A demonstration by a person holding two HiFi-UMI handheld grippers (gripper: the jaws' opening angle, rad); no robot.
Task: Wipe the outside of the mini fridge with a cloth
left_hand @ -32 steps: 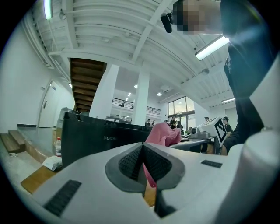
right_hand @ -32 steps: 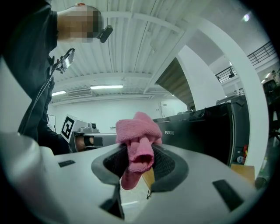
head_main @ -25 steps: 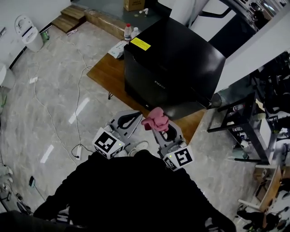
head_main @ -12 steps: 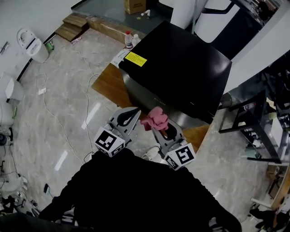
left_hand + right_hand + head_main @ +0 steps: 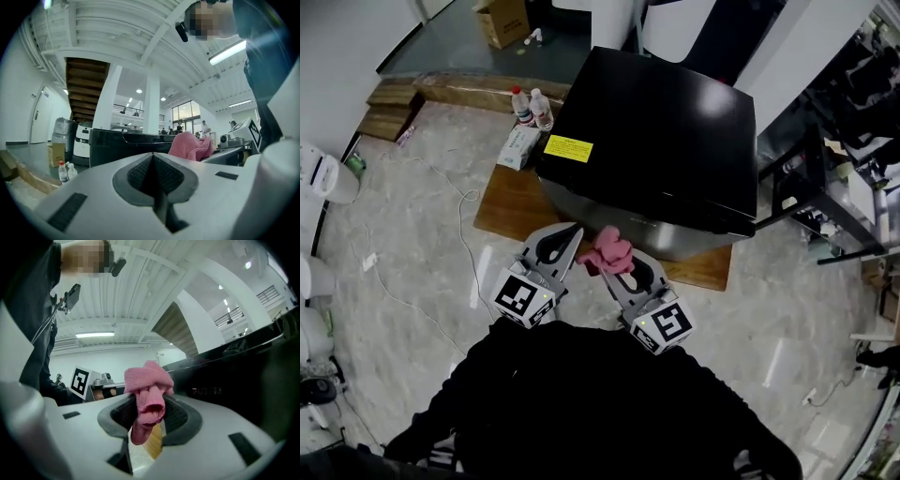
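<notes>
The black mini fridge (image 5: 661, 145) stands on a low wooden board (image 5: 511, 202), with a yellow label (image 5: 567, 148) on its top. My right gripper (image 5: 614, 262) is shut on a bunched pink cloth (image 5: 607, 251), held close to the fridge's front face (image 5: 675, 236); the cloth (image 5: 146, 394) hangs out between the jaws, and the fridge's dark front (image 5: 243, 376) fills the right. My left gripper (image 5: 565, 242) is shut and empty, just left of the cloth; its view shows the fridge (image 5: 126, 143) ahead and the cloth (image 5: 190, 146) to the right.
Two water bottles (image 5: 532, 106) and a white box (image 5: 516, 147) sit at the board's far left corner. A cardboard box (image 5: 506, 19) lies beyond. A dark metal rack (image 5: 825, 187) stands right of the fridge. Cables (image 5: 422, 281) run across the marble floor on the left.
The head view has shifted: the fridge now shows more from above and nearer. Both grippers stay side by side before its front, the right one still holding the cloth.
</notes>
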